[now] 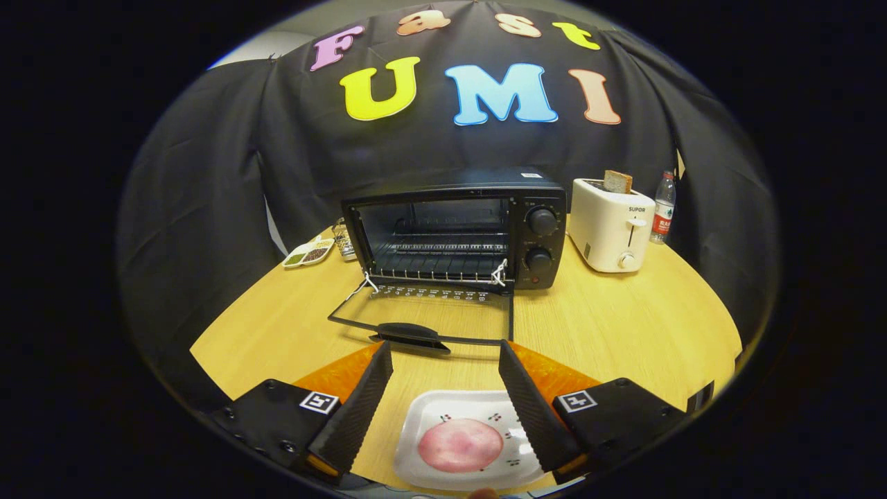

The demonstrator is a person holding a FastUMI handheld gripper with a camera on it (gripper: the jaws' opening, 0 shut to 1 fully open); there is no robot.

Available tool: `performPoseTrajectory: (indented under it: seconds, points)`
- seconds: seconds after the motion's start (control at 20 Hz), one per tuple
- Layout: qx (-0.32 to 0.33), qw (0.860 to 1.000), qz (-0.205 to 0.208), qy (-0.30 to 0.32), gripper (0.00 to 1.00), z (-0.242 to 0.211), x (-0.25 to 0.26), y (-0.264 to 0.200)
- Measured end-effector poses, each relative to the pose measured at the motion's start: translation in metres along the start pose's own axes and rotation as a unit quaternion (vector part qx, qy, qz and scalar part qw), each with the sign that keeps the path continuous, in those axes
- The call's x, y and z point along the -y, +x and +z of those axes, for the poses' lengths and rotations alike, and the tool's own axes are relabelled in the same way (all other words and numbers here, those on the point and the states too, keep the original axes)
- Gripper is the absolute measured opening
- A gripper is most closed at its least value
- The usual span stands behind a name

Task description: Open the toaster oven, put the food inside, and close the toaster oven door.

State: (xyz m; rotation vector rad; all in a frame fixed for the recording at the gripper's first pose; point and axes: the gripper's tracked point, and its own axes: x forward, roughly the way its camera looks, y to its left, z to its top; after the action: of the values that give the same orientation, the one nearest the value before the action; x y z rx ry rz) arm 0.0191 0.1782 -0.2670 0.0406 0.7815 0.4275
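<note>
Toaster oven [454, 229] black, door [419, 315] folded down, pink food [460, 445] on white plate [423, 416], claw [445, 357] wide open, empty.

Round pale wooden table [624, 326] before draped black cloth wall [208, 173] (grey wall [360, 10] above it).

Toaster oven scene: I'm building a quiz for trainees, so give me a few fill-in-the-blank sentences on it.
1. The toaster oven door is ____.
2. Between the open tongs lies a white plate holding a ____ slice of food.
3. The white toaster holds a slice of ____.

Missing words: open; pink; bread
</note>
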Motion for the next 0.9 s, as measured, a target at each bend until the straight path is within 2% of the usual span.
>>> performPoseTrajectory:
  seconds: [0.2, 0.5, 0.75, 0.9]
  points:
    - [-0.052, 0.997, 0.04, 0.035, 0.98, -0.014, 0.024, -0.016]
    - [-0.154, 0.983, 0.046, 0.089, 0.99, -0.049, 0.065, -0.022]
    - [-0.253, 0.963, 0.045, 0.076, 0.99, -0.093, 0.079, -0.026]
    - [-0.285, 0.955, 0.049, 0.074, 0.99, -0.109, 0.074, -0.027]
